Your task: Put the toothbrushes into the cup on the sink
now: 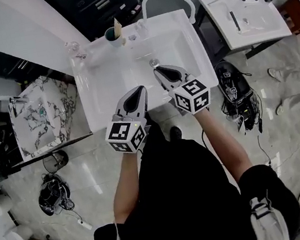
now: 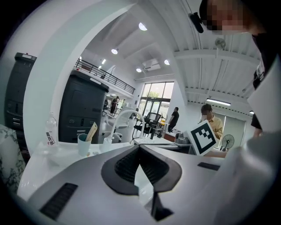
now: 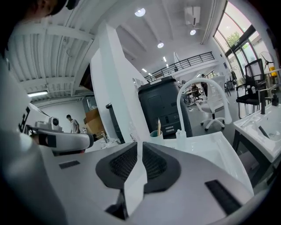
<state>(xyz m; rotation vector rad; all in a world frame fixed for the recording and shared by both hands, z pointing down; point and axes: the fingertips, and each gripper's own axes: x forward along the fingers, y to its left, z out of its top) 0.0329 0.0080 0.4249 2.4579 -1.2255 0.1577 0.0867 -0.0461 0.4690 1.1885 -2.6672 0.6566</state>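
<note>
The left gripper has its 2 jaws closed tip to tip with nothing between them; only a wedge of white sink shows behind the ribbed pads. The right gripper is all but closed too, a thin slit left between its tips, and it holds nothing. Both hover side by side over the sink's near half, and their grey bodies hide most of the basin below.

The cup stands well ahead of the left jaws and off to their left, on the far rim. From the right jaws it lies ahead and slightly right, just beside a small clear bottle. 1 pale toothbrush leans out of it (whether more sit inside is too small to tell). An arched white faucet rises beyond.
</note>
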